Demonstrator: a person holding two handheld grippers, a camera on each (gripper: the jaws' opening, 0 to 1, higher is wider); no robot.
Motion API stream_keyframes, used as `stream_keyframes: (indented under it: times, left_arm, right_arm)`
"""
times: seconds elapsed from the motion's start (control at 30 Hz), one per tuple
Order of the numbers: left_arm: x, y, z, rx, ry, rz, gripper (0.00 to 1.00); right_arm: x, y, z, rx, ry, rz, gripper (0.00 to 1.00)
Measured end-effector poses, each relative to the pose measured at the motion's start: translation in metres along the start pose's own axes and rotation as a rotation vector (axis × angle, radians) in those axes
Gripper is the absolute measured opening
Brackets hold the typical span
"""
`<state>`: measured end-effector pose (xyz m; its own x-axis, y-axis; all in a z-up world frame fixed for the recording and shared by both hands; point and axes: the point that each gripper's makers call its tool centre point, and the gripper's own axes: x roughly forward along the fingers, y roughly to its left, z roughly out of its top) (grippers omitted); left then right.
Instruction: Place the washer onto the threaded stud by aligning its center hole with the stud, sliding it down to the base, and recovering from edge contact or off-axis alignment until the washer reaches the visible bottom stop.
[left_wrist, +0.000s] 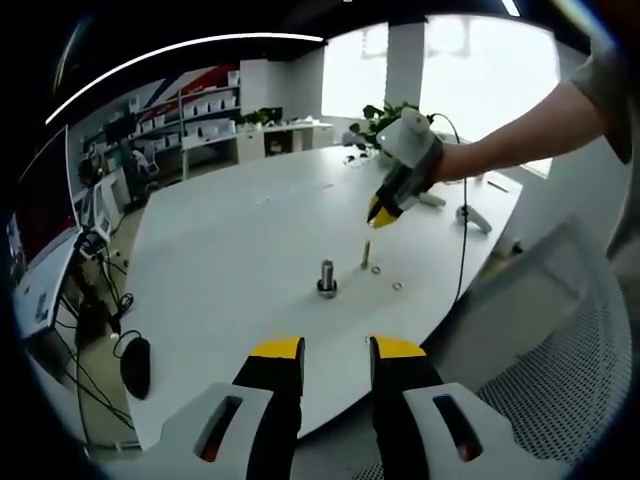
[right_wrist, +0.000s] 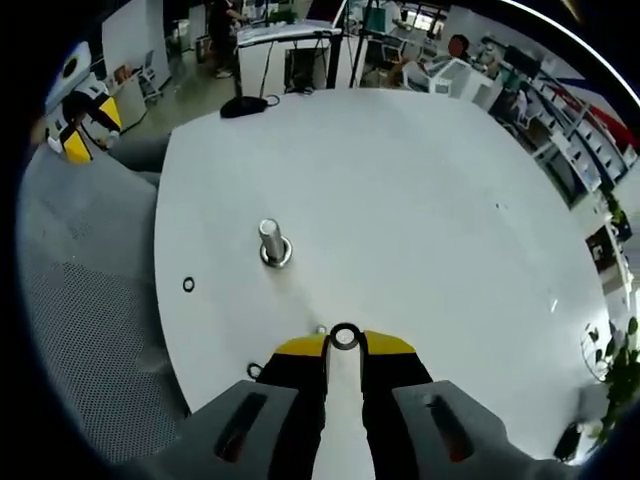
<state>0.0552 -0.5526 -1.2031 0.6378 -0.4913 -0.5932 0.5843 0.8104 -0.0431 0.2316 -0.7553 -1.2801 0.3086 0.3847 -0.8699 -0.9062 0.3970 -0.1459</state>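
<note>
Washer picked up, not yet on the stud.

Left tool (left_wrist: 335, 352) hanging narrowly parted and bare off the surface (right_wrist: 420, 200) edge; stud (right_wrist: 271, 243) upright near that edge, nothing threaded on it; right tool (right_wrist: 344, 343) pinching the washer (right_wrist: 345, 336) at its tips, short of the stud. Aligning and sliding down left to do.

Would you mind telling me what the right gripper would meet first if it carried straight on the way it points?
Probably the bare white table: the right gripper, shut on a small dark washer, points past the metal threaded stud.

Bare table (right_wrist: 420, 200) surrounds the stud (right_wrist: 271, 243); a loose ring (right_wrist: 188, 285) lies nearby.
</note>
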Motion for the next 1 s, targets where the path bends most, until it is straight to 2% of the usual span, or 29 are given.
stream_keyframes:
  times: [0.13,0.23,0.37,0.5,0.67,1.0]
  left_arm:
    - [0.001,-0.001,-0.001,0.006,0.008,-0.004,0.24]
    - [0.000,0.001,0.000,-0.001,-0.004,0.005,0.24]
    - [0.000,0.001,0.001,0.000,-0.006,0.005,0.24]
    - [0.000,0.001,0.002,0.001,-0.010,0.006,0.24]
    - [0.000,0.000,0.002,0.015,-0.006,0.009,0.24]
    - [0.000,0.001,0.002,0.013,-0.012,0.009,0.24]
  right_arm:
    - [0.001,-0.007,-0.004,0.009,0.009,-0.013,0.13]
    - [0.005,-0.005,-0.009,0.004,0.027,-0.005,0.13]
    - [0.008,0.004,-0.005,-0.009,0.027,0.021,0.13]
    - [0.016,0.011,-0.004,-0.070,0.057,0.034,0.13]
    - [0.026,0.015,-0.006,-0.074,0.077,0.049,0.13]
    - [0.032,0.020,-0.010,-0.082,0.106,0.064,0.13]
